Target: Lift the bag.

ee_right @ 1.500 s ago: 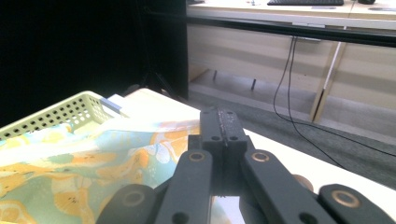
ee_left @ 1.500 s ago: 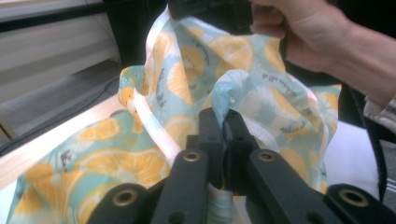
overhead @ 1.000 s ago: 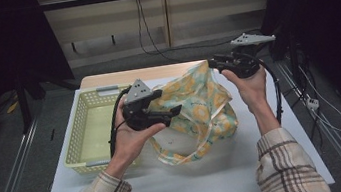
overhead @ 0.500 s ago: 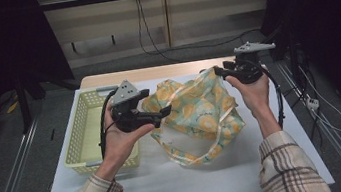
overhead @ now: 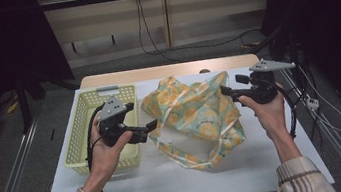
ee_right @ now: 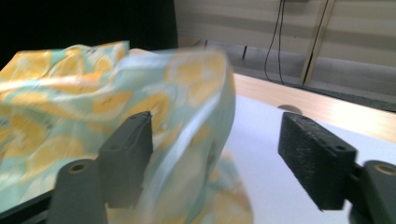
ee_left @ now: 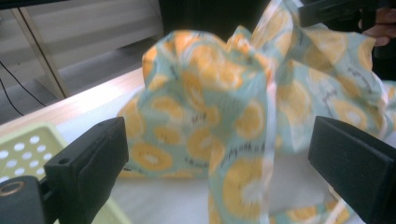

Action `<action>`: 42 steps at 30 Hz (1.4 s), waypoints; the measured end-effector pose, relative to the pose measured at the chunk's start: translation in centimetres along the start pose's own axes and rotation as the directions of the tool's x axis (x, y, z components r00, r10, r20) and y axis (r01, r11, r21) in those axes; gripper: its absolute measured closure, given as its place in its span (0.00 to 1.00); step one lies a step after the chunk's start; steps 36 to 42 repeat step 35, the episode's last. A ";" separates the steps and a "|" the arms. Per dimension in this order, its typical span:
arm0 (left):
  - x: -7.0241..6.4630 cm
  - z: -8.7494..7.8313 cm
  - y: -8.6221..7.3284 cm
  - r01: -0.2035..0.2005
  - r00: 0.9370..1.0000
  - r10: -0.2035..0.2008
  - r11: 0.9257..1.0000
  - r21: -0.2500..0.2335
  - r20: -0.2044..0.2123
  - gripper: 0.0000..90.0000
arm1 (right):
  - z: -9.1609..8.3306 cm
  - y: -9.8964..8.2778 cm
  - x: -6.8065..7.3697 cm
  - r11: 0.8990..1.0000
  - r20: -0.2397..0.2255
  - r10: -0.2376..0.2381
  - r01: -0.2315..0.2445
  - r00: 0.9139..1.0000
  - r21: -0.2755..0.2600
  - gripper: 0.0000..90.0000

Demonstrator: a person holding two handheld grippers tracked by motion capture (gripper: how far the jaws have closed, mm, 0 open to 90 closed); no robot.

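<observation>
A cloth bag (overhead: 197, 117) printed with orange slices on pale green lies slumped in the middle of the white table cover (overhead: 269, 163), its long strap trailing toward the front. My left gripper (overhead: 151, 126) is at the bag's left edge. Its jaws have just been opening and stand wide apart, with cloth (ee_left: 210, 107) ahead of them and untouched by the pads. My right gripper (overhead: 225, 90) is at the bag's upper right. Its jaws have also just been opening; a fold of the bag (ee_right: 201, 93) hangs loose between them, beside one finger (ee_right: 128, 154).
A pale yellow perforated basket (overhead: 79, 159) stands at the left of the table, right behind my left hand. The wooden table edge (overhead: 165, 70) runs along the back. Cables hang off the right side by the right forearm.
Both grippers have let go of the bag, which has sunk from a raised bundle onto the table. The left hand drew back to the left and down; the right hand came down.
</observation>
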State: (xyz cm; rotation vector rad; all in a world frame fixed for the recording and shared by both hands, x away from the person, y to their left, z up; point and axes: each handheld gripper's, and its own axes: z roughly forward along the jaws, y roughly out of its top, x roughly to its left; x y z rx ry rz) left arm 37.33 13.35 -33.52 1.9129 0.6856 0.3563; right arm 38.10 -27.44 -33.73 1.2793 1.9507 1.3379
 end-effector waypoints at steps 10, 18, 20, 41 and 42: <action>0.4 -3.0 -2.6 0.033 0.998 -0.033 0.999 0.010 -0.060 0.08 | -2.6 -3.1 1.6 1.000 0.033 -0.008 0.008 0.999 0.002 0.22; -0.1 -5.1 -5.3 0.054 0.997 -0.055 0.998 -0.025 -0.057 0.08 | -5.3 -5.3 2.8 1.000 0.037 0.014 -0.013 0.999 -0.027 0.20; 0.0 -5.6 -6.0 0.053 0.996 -0.054 0.998 -0.028 -0.069 0.08 | -5.6 -6.2 2.8 0.999 0.050 0.026 -0.025 0.998 -0.022 0.20; 0.0 -6.8 -8.6 0.106 0.990 -0.110 0.993 -0.053 -0.084 0.08 | -7.3 -10.2 2.6 0.997 0.114 0.072 -0.073 0.991 -0.002 0.19; 0.0 -6.8 -8.6 0.106 0.990 -0.110 0.993 -0.053 -0.084 0.08 | -7.3 -10.2 2.6 0.997 0.114 0.072 -0.073 0.991 -0.002 0.19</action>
